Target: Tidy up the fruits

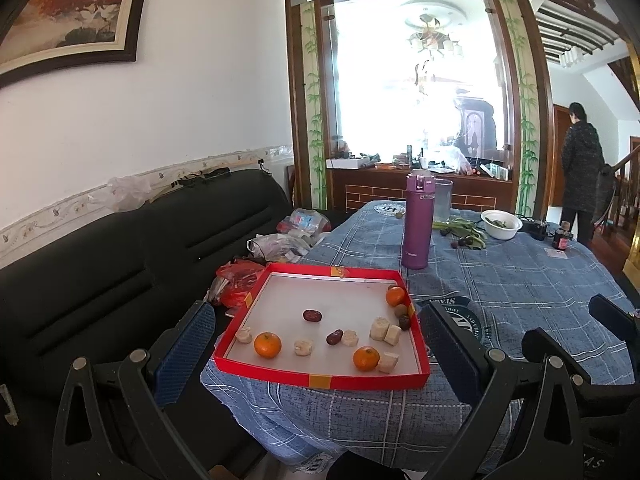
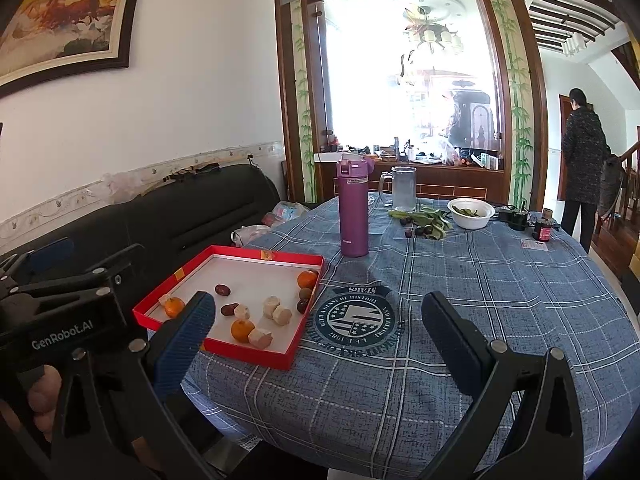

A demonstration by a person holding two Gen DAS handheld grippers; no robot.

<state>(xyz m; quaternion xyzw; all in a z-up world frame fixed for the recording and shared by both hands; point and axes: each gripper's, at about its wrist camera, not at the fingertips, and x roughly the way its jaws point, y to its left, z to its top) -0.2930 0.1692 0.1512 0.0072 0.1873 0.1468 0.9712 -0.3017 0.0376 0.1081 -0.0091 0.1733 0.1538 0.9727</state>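
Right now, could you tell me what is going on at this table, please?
A person holds a two-finger gripper in each hand over a table with a blue plaid cloth. Both the left gripper and the right gripper are open and hold nothing. In front of them lies a shallow red cardboard tray with small orange tangerines, dark red dates and pale cut chunks scattered in it. Nothing looks sorted yet. A purple flask stands behind the tray.

A white wall (image 1: 192, 92) carries a framed horse painting (image 1: 76, 12) above a black sofa (image 1: 120, 264). Ahead of the fingers, bright daylight floods a wood-framed glass partition (image 2: 404, 80) edged with bamboo panels (image 2: 518, 120); a wooden stair railing (image 2: 624, 184) stands far right.
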